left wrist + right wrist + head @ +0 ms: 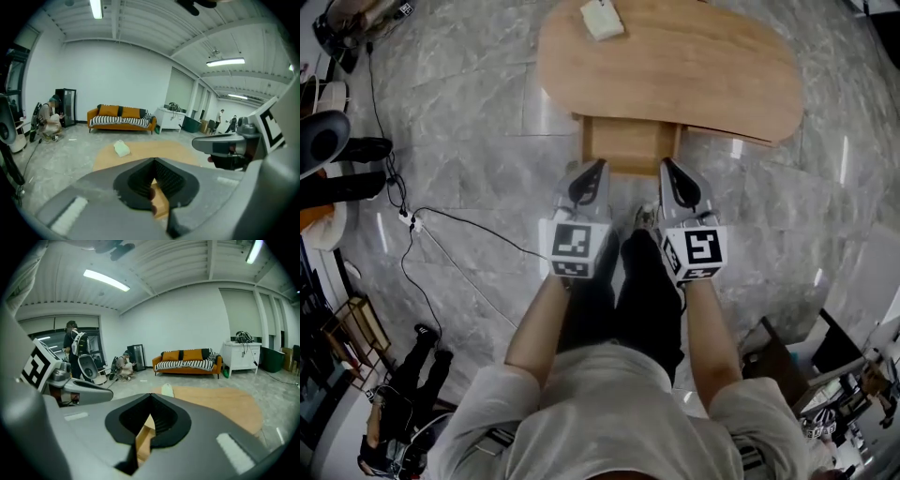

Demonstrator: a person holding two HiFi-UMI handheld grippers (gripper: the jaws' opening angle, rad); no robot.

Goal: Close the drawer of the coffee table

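A wooden coffee table [694, 70] stands ahead of me, and its drawer [630, 145] is pulled out toward me from the near edge. My left gripper [600, 166] hovers shut at the drawer's left front corner. Just as close, at the right front corner, my right gripper [667, 165] is shut too. Neither holds anything. In the left gripper view the closed left gripper [154, 160] frames a bit of the drawer [161, 200]. The right gripper view shows the right gripper [150, 397] over the drawer [143, 440]. Whether the tips touch the drawer I cannot tell.
A white folded cloth [602, 19] lies at the tabletop's far edge. Cables [441, 225] and a power strip run over the marble floor on my left. An orange sofa [121, 117] stands at the far wall, with a crouching person [49, 121] to its left.
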